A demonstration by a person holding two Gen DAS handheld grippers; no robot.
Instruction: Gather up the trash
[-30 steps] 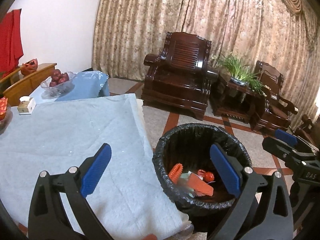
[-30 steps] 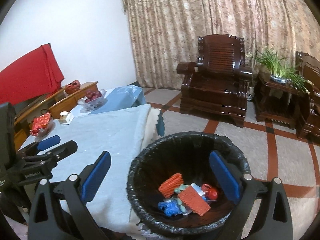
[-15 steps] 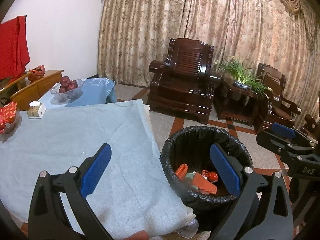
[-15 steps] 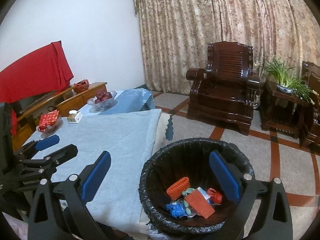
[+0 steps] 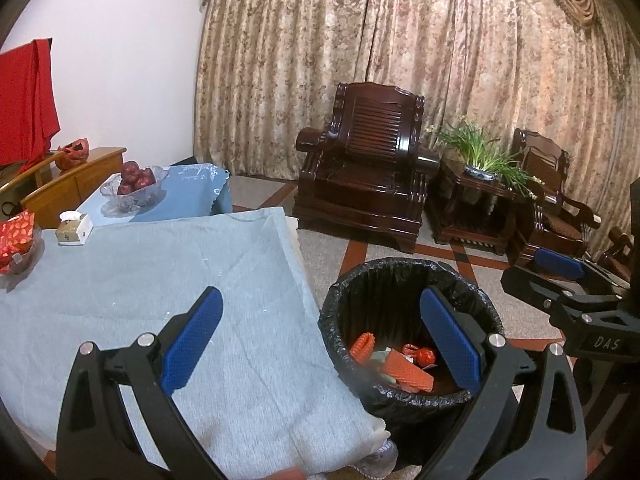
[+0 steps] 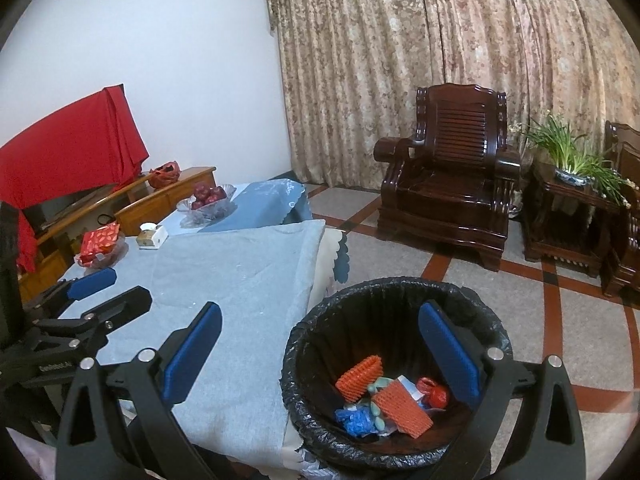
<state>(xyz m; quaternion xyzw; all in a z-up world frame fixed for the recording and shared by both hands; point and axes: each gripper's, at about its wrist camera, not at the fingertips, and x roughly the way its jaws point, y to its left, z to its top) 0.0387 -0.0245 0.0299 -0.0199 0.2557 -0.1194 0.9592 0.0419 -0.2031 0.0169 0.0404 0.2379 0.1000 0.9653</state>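
A black-lined trash bin (image 5: 404, 280) (image 6: 396, 292) stands on the floor at the table's right edge. Inside lie orange ribbed pieces (image 6: 402, 402), a red wrapper (image 6: 434, 392), and blue and green scraps (image 6: 356, 418). My left gripper (image 5: 320, 344) hangs open and empty above the table corner and the bin's rim. My right gripper (image 6: 320, 354) is open and empty too, raised over the bin's left side. Each gripper shows in the other's view: the right gripper (image 5: 556, 272) at the right, the left gripper (image 6: 104, 292) at the left.
The table wears a grey-blue cloth (image 5: 160, 280) bearing a glass bowl of red fruit (image 5: 136, 184), a small tissue box (image 5: 74, 228) and a bowl of red packets (image 5: 14, 236). Dark wooden armchairs (image 5: 368, 168), a potted plant (image 5: 480, 156) and curtains stand behind.
Both grippers have risen and pulled back, so the bin looks smaller and lower in both views. Both stay open and empty; the trash in the bin has not shifted.
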